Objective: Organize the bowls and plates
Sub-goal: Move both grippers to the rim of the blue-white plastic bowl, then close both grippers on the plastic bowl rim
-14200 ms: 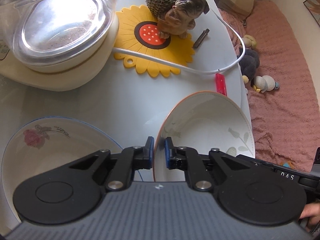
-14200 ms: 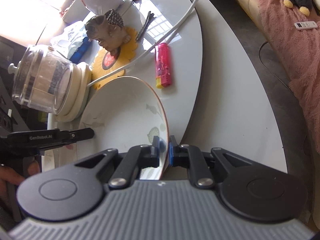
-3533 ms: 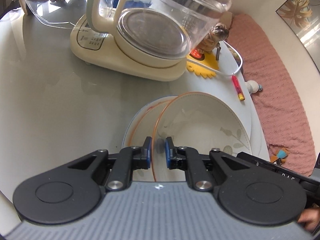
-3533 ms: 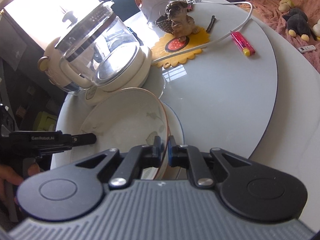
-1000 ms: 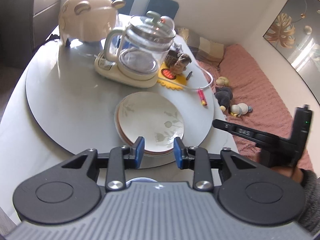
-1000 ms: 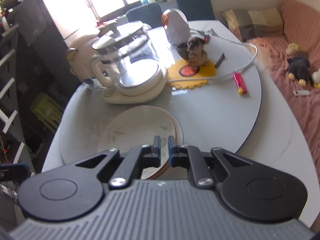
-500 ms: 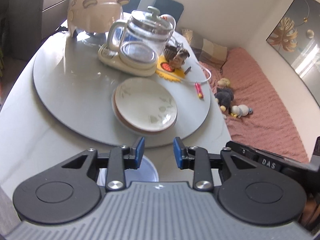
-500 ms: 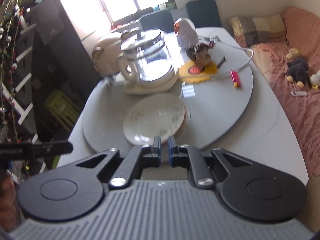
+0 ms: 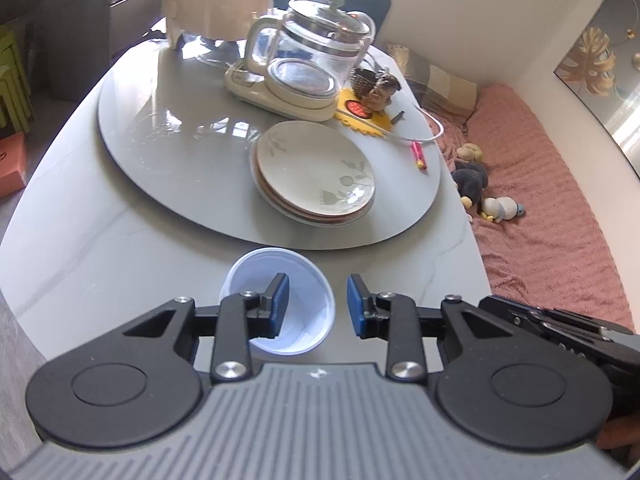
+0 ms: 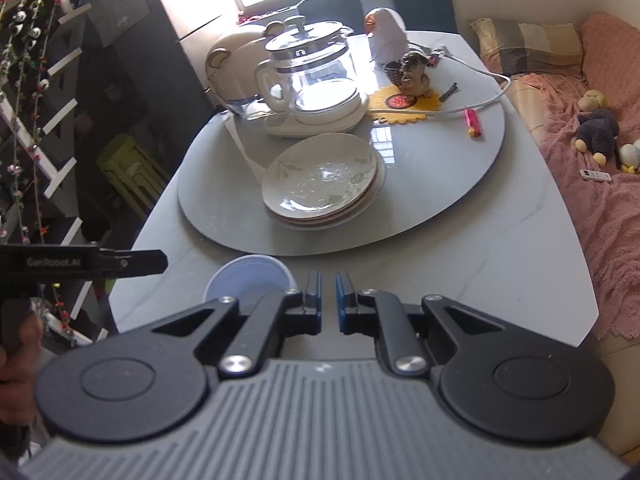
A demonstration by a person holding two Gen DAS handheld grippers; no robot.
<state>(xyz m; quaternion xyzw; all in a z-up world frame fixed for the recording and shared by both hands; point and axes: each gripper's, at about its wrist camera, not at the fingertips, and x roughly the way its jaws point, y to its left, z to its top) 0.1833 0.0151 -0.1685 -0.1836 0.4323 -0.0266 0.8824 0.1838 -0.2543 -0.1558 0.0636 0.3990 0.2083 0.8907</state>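
Plates (image 9: pixel 314 176) sit stacked beyond the empty, parted left tool (image 9: pixel 313 307).

The surface (image 9: pixel 80 240) carries a round turntable (image 9: pixel 168 168) in the middle and a white bowl (image 9: pixel 304 280) at its near edge.

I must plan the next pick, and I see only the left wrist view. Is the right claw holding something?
Observer: No. The right claw is nearly shut, with a narrow gap and nothing in it.
Operator: Is it directly over the pale blue cup?
Observer: No. From the right wrist view, the pale blue cup stands to the left of the claw's fingers.
Operator: Is there anything on the bedding that I miss?
Observer: A white remote control lies on the pink blanket.
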